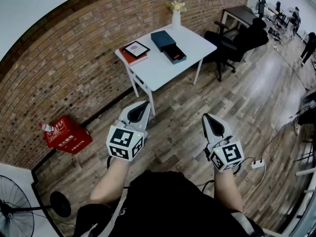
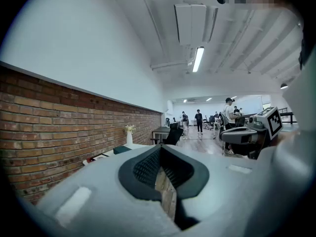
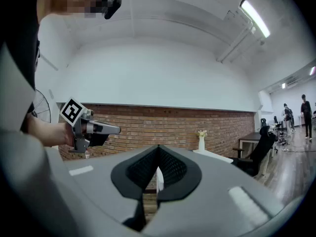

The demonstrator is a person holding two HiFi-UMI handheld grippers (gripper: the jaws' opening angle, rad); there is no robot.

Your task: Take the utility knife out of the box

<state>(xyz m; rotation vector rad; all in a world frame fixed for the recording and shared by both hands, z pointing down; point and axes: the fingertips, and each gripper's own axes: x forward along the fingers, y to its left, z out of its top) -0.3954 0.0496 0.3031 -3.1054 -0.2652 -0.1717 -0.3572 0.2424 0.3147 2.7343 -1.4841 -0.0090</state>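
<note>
Both tongs are held level above the wooden floor (image 1: 197, 102), well apart from the white desk (image 1: 160, 68) that is set against the brick wall (image 1: 74, 58). The left tongs (image 1: 143, 105) are closed tight with nothing between the jaws, and the right tongs (image 1: 207, 117) are closed empty in the same way. The two are kept side by side, apart from each other.

On the desk a dark teal box (image 1: 163, 38) is seen, and just beside it lies a flat black tray (image 1: 175, 54) with an orange-red strip along its near edge. Whether that strip is the utility knife cannot be told at this range.

Left of the box a tablet (image 1: 136, 48) is laid on a red book (image 1: 129, 57), and a white vase (image 1: 176, 17) with pale flowers is placed at the far corner. A black office chair (image 1: 237, 39) is parked at the desk's right side.

A stretch of floor is left between the tongs and the desk. A red crate (image 1: 66, 135) is set by the wall, a fan (image 1: 15, 211) at lower left, and a power strip (image 1: 256, 164) with its cable at the right.
</note>
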